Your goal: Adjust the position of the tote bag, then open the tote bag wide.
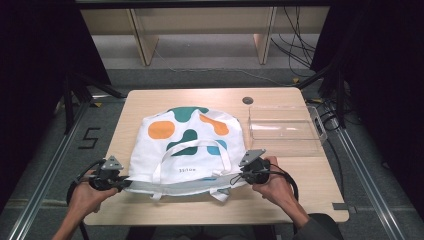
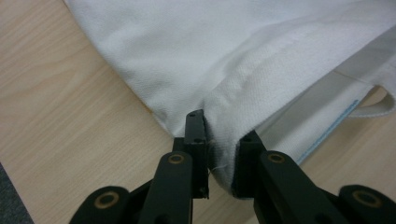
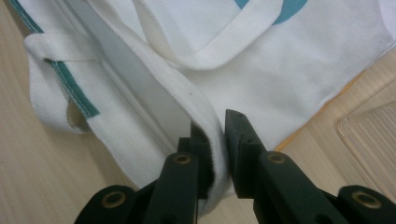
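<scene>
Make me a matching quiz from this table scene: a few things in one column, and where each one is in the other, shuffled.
Things:
1. bag
2. clear tray
3. left claw
4. right claw

Places or states:
A. shut on the bag's near right corner
B. flat in the middle of the table, handles toward the person
C. shut on the bag's near left corner
D. on the table to the right of the bag

Pairs: 1-B, 2-D, 3-C, 4-A
</scene>
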